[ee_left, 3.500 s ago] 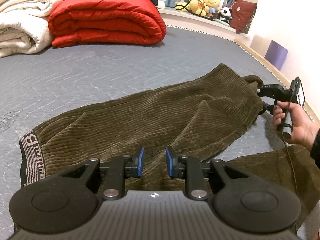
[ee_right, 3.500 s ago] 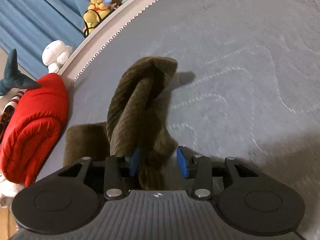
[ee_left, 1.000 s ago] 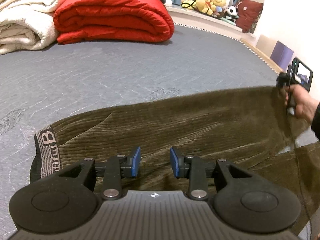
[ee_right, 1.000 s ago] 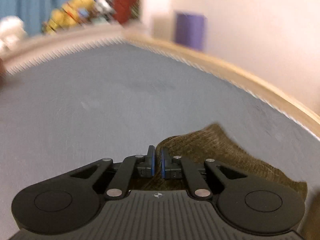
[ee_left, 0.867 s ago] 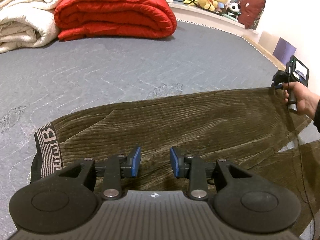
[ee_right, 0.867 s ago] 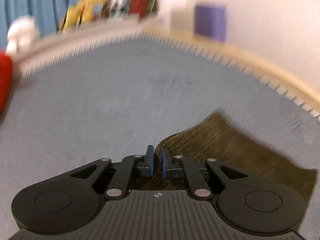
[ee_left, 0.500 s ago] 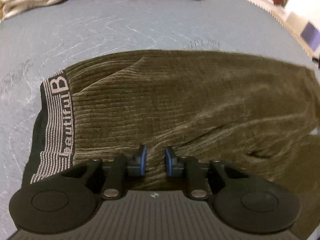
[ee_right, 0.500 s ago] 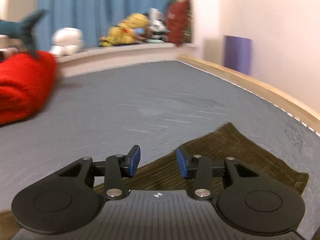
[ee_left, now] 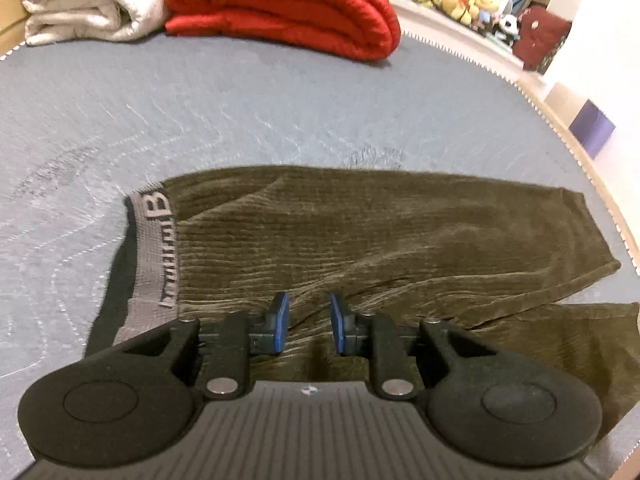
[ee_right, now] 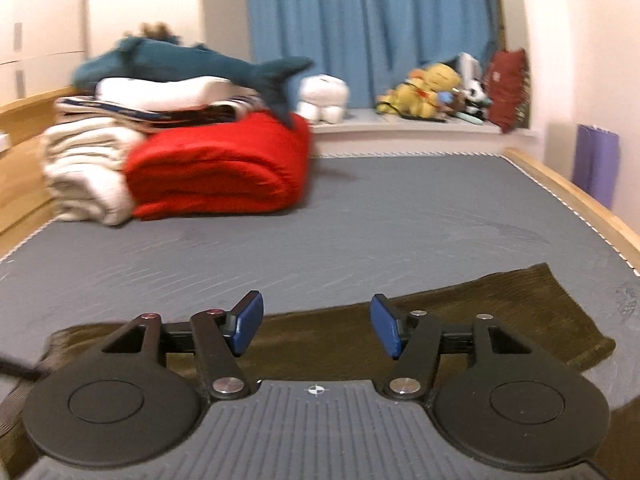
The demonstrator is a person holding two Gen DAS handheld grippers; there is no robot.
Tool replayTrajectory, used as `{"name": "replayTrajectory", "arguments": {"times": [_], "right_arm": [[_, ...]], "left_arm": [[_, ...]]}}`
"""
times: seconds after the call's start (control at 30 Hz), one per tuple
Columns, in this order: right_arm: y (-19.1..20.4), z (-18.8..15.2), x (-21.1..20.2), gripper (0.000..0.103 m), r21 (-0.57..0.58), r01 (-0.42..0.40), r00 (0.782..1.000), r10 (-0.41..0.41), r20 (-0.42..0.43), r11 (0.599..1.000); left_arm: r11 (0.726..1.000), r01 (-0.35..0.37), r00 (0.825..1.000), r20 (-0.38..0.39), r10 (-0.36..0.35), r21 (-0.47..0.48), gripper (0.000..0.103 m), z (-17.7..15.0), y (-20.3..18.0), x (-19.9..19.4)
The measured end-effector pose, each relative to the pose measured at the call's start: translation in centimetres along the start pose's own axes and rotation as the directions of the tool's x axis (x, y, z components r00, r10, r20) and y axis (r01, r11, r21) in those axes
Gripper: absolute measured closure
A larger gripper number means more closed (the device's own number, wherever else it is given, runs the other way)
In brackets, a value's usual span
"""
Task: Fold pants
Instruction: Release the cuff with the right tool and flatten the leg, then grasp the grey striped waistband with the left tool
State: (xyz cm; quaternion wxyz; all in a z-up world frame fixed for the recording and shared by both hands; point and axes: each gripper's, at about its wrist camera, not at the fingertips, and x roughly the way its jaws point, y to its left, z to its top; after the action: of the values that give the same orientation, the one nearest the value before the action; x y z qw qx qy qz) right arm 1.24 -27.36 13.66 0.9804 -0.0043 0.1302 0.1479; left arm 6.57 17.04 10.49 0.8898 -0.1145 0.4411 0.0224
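Olive corduroy pants (ee_left: pixel 380 232) lie flat on the grey mattress (ee_left: pixel 240 112), with the lettered grey waistband (ee_left: pixel 158 252) at the left and the leg cuff (ee_left: pixel 592 240) at the right. A second leg (ee_left: pixel 580 340) shows underneath at the lower right. My left gripper (ee_left: pixel 309 320) sits at the pants' near edge with its jaws narrow. Fabric fills the gap and creases run toward it. My right gripper (ee_right: pixel 316 328) hovers nearly level above the pants (ee_right: pixel 500 312). Its jaws are opening with nothing between them.
A folded red quilt (ee_right: pixel 216 172) and white blankets (ee_right: pixel 84 168) are stacked at the far end, with a plush shark (ee_right: pixel 180 64) on top. Plush toys (ee_right: pixel 432 88) line the window ledge. A wooden bed rail (ee_right: pixel 580 200) and a purple box (ee_right: pixel 596 164) are at the right.
My right gripper let go of the leg cuff, opened, rose and swung away to face the room. The leg now lies flat. My left gripper's jaws narrowed on the fabric.
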Motion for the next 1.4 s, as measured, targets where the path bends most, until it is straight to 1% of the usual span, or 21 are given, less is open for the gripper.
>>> {"name": "replayTrajectory", "arguments": {"times": [0.13,0.23,0.3,0.37,0.4,0.43,0.53,0.6,0.67,0.7,0.73,0.83,0.87,0.97,1.1,1.17,1.2,1.23,1.3,1.37,1.4], "right_arm": [[3.3,-2.6,-5.4,0.033,-0.032,-0.060,0.997,0.061,0.037,0.998],[5.0,-5.3,-7.3,0.032,-0.069,-0.081,0.995,0.085,0.046,0.994],[5.6,-7.2,-7.0,0.031,-0.055,-0.112,0.994,0.112,0.005,0.992],[6.0,-9.2,-5.7,0.031,-0.002,-0.159,0.984,0.158,-0.087,0.987],[6.2,-10.1,-4.8,0.031,0.020,-0.173,0.974,0.174,-0.143,0.985],[6.5,-11.1,-3.6,0.031,0.036,-0.185,0.958,0.188,-0.217,0.982],[7.5,-13.3,-1.4,0.031,0.025,-0.208,0.924,0.205,-0.323,0.978],[8.4,-14.9,0.1,0.031,-0.035,-0.197,0.884,0.163,-0.439,0.980],[8.7,-16.6,1.5,0.031,-0.100,-0.181,0.832,0.098,-0.546,0.978],[8.6,-17.0,1.6,0.031,-0.111,-0.188,0.830,0.097,-0.550,0.976],[8.6,-16.7,1.3,0.031,-0.113,-0.200,0.838,0.111,-0.534,0.973],[7.4,-14.7,0.0,0.031,-0.021,-0.242,0.869,0.207,-0.450,0.970],[7.1,-13.8,-0.5,0.031,-0.005,-0.244,0.882,0.220,-0.417,0.970],[6.8,-10.6,-2.0,0.031,0.029,-0.210,0.923,0.208,-0.324,0.977],[7.0,-7.0,-3.8,0.031,0.100,-0.254,0.949,0.268,-0.167,0.962],[7.1,-7.0,-4.5,0.031,0.088,-0.274,0.957,0.280,-0.069,0.958],[7.2,-7.4,-4.4,0.031,0.067,-0.281,0.958,0.284,-0.039,0.957],[7.3,-8.1,-4.0,0.031,0.040,-0.269,0.962,0.270,-0.036,0.962],[7.6,-8.9,-2.8,0.033,0.014,-0.231,0.969,0.231,-0.088,0.973],[7.6,-9.4,-1.9,0.039,0.015,-0.239,0.965,0.240,-0.103,0.971],[7.7,-9.5,-1.6,0.040,0.010,-0.240,0.966,0.240,-0.099,0.971]], "left_arm": [[1.000,-0.018,1.000,0.019,0.018,0.002,0.079,-0.9,1.2,-1.8],[0.999,-0.030,1.000,-0.007,0.031,0.012,0.079,-2.1,2.3,-2.2],[0.999,-0.025,0.998,-0.052,0.026,0.019,0.079,-3.3,3.2,-1.8],[0.999,-0.041,0.994,-0.096,0.042,0.016,0.079,-4.3,4.1,-1.4],[0.999,-0.050,0.993,-0.110,0.052,0.019,0.079,-4.7,4.6,-1.3],[0.998,-0.062,0.990,-0.123,0.064,0.019,0.079,-5.1,5.1,-1.2],[0.994,-0.105,0.977,-0.190,0.098,-0.028,0.079,-6.1,7.6,-0.2],[0.993,-0.092,0.971,-0.229,0.073,-0.073,0.081,-6.5,9.0,0.6],[0.993,-0.085,0.971,-0.229,0.063,-0.087,0.081,-6.3,9.3,0.3],[0.991,-0.078,0.974,-0.220,0.054,-0.105,0.080,-6.0,9.3,-0.1],[0.990,-0.070,0.979,-0.199,0.045,-0.119,0.080,-5.7,9.2,-0.6],[0.988,-0.053,0.995,-0.095,0.040,-0.143,0.079,-3.8,8.9,-2.6],[0.986,-0.044,0.997,-0.063,0.034,-0.161,0.079,-3.3,8.9,-3.1],[0.977,-0.027,0.999,0.041,0.036,-0.210,0.079,-1.7,8.6,-4.2],[0.973,-0.024,0.994,0.096,0.047,-0.228,0.080,-0.4,7.0,-4.2],[0.975,-0.012,0.992,0.118,0.039,-0.222,0.080,-0.2,6.1,-3.8],[0.976,-0.009,0.991,0.129,0.038,-0.216,0.080,-0.3,5.5,-3.6],[0.979,-0.008,0.989,0.145,0.038,-0.205,0.080,-0.2,5.0,-3.4],[0.982,0.000,0.985,0.172,0.033,-0.187,0.080,-0.2,4.4,-2.9],[0.981,0.019,0.983,0.181,0.017,-0.193,0.080,0.1,4.2,-2.2],[0.979,0.026,0.983,0.181,0.011,-0.201,0.080,0.3,4.1,-1.7]]}}
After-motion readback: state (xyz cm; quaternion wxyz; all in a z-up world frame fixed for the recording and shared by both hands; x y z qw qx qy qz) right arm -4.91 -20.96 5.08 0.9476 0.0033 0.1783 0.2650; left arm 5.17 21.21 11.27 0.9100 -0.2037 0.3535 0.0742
